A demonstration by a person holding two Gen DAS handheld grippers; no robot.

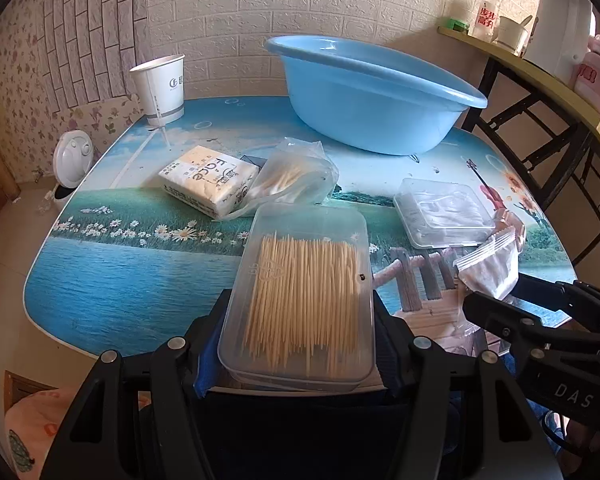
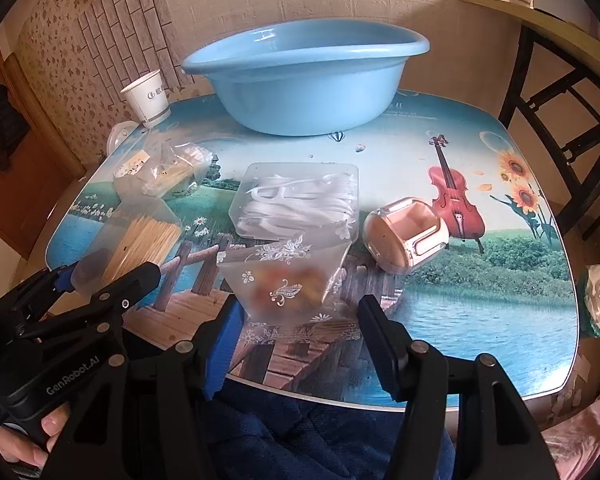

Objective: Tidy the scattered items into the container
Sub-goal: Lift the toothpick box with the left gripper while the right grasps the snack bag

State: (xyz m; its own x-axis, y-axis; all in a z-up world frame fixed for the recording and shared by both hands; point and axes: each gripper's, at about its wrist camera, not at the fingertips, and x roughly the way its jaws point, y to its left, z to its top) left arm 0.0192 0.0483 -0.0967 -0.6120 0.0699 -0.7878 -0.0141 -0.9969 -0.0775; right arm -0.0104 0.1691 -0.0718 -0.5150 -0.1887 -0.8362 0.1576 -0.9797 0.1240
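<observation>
Left gripper (image 1: pixel 300 344) clamped on toothpick box (image 1: pixel 300 296), lower centre. Right gripper (image 2: pixel 296 332) fingers apart around patterned bag (image 2: pixel 288 276). Basin (image 2: pixel 304 80), top centre, appears empty; remaining items still on table (image 2: pixel 480 320).

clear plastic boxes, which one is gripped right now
The toothpick box, clamped between the left gripper fingers. The floss-pick box lies untouched on the table.
</observation>
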